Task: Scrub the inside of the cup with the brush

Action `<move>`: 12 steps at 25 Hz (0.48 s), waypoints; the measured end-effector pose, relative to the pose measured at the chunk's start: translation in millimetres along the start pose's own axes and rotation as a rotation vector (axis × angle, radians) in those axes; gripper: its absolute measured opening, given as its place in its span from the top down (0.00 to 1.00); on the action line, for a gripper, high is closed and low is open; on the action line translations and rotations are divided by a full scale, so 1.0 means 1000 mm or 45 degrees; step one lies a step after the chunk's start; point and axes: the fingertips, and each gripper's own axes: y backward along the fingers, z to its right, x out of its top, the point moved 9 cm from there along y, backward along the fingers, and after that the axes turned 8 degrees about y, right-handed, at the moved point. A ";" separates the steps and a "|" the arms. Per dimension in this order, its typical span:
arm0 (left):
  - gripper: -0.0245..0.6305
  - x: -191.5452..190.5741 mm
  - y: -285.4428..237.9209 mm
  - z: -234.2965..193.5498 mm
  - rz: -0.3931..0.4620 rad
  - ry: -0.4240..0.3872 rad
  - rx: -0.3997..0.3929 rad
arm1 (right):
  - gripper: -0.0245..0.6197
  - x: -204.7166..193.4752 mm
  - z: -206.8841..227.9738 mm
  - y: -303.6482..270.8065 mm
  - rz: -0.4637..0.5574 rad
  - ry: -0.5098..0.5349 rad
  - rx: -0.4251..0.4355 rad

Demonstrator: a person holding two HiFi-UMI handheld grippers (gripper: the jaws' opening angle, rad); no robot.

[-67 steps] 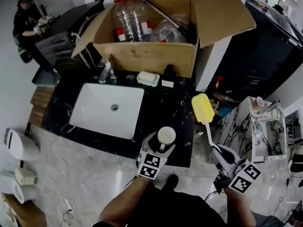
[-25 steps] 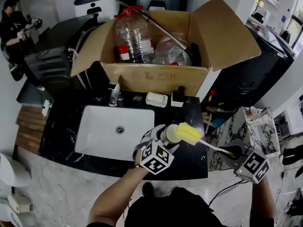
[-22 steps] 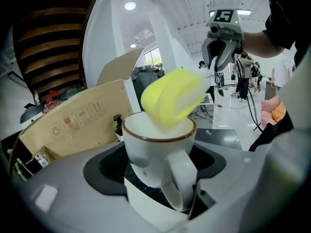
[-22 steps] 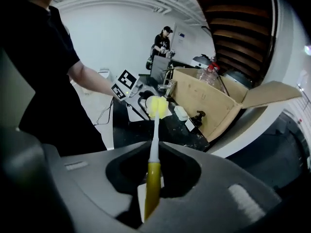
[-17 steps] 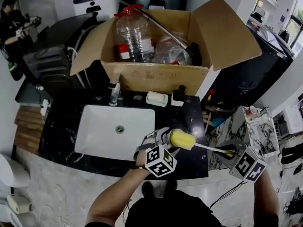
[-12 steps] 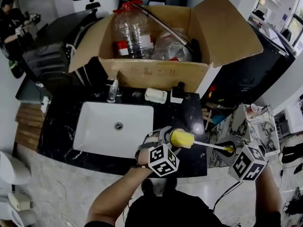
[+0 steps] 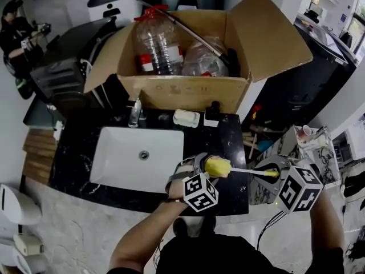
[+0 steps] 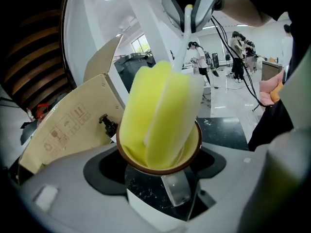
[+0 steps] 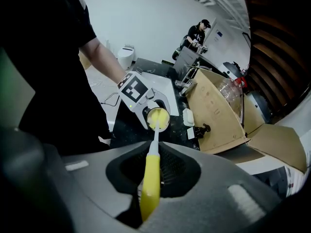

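My left hand-held gripper (image 8: 161,179) is clamping the brown-rimmed cup (image 8: 160,170) over the black marble surface (image 7: 228,135) beside the sink (image 7: 122,153), while my right hand-held gripper (image 9: 148,181), jaws closed on the handle, is holding the yellow sponge brush (image 8: 158,110) inside the cup.

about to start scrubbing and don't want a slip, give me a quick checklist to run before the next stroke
1. Hold on the cup: left gripper clamps its sides, ok.
2. Hold on the brush: right gripper shut on its yellow handle, ok.
3. Entry: sponge head past the cup's rim, ok, partly in.
4. Depth: whether the sponge head meets the cup's bottom, cannot tell.
5. Position: over the black countertop, beside the sink, ok.
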 end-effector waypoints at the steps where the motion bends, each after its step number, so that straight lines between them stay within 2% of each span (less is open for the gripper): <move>1: 0.35 0.000 -0.002 0.001 -0.003 0.005 -0.003 | 0.90 0.001 0.001 -0.001 -0.013 0.017 0.001; 5: 0.35 -0.007 -0.013 0.005 -0.025 0.030 -0.037 | 0.90 0.001 0.001 -0.008 -0.099 0.080 0.031; 8: 0.35 -0.013 -0.023 0.013 -0.081 -0.002 -0.072 | 0.90 -0.002 -0.001 -0.015 -0.203 0.128 0.080; 12: 0.35 -0.016 -0.035 0.019 -0.175 -0.061 -0.094 | 0.90 -0.001 0.000 -0.023 -0.199 0.135 0.133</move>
